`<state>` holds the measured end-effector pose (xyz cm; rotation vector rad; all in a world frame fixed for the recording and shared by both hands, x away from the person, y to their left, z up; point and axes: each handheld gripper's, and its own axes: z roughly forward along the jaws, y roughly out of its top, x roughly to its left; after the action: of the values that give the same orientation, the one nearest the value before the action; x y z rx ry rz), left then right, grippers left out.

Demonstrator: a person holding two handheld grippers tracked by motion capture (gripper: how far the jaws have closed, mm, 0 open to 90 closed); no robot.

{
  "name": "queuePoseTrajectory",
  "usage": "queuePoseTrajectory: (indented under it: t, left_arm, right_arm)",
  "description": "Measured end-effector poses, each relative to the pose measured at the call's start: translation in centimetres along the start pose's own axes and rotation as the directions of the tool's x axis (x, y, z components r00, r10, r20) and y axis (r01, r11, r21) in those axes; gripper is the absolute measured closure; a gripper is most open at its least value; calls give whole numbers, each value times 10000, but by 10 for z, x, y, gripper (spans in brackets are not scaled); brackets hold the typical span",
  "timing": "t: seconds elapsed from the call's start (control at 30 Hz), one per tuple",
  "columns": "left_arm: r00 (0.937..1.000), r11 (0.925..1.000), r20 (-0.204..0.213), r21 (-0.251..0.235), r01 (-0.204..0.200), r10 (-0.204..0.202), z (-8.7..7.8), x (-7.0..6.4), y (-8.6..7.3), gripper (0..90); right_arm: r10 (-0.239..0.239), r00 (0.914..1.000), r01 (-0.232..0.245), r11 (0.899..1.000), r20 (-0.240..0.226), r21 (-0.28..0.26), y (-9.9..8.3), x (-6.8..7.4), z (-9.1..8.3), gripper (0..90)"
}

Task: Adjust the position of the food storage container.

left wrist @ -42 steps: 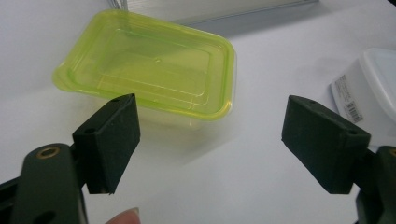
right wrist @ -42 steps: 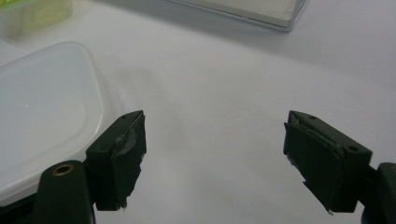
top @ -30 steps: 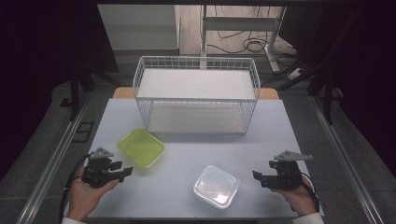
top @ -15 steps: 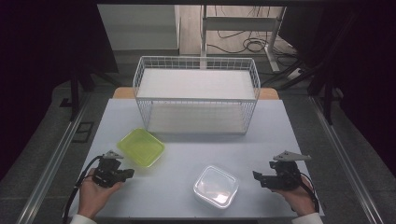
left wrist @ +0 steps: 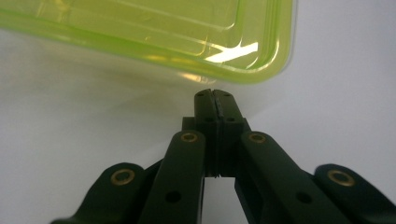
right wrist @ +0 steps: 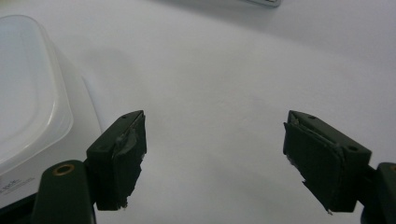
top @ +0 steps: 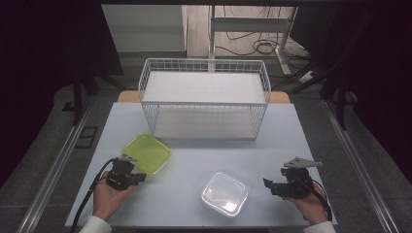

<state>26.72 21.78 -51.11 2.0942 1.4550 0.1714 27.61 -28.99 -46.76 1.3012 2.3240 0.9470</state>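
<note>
Pale grey worktop (top: 184, 194) is carrying a translucent lime-green plastic lid (top: 146, 153); left tongs (left wrist: 214, 95), pressed together, are sitting just beside it, right tongs (right wrist: 215, 158) are gaping apart near a clear lidded plastic box (top: 224, 194).

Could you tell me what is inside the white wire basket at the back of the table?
The wire basket appears to hold nothing: through its mesh only a flat white floor shows. The green lid and the clear container lie outside it, nearer the person.

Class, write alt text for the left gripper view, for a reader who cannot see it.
The left claw, its two black jaws pressed shut and empty, points at the rounded corner of a translucent lime-green plastic container just ahead of it. Both sit over a plain white table.
</note>
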Motion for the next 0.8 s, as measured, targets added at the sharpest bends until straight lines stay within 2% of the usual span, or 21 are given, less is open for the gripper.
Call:
queuePoseTrajectory:
  t: [0.23, 0.4, 0.6, 0.8]
  left_arm:
    - [10000, 10000, 12, -64, 49, -49, 7, -7, 9, 900]
    - [10000, 9999, 19, -115, -71, 71, 15, -17, 15, 900]
    - [10000, 9996, -62, -291, 31, -33, 23, -23, 26, 900]
    - [10000, 9993, 36, -358, -72, 73, 21, -25, 26, 900]
  right_arm:
    - [-75, 10000, 75, 10000, -21, 31, 0, 0, 1, 212]
    - [-95, 10000, 95, 9999, -3, 46, 0, 0, 1, 212]
    - [-185, 9998, 185, 9998, 13, 102, 0, 0, 2, 212]
    - [-169, 9998, 169, 9998, 38, 133, -2, -1, 2, 212]
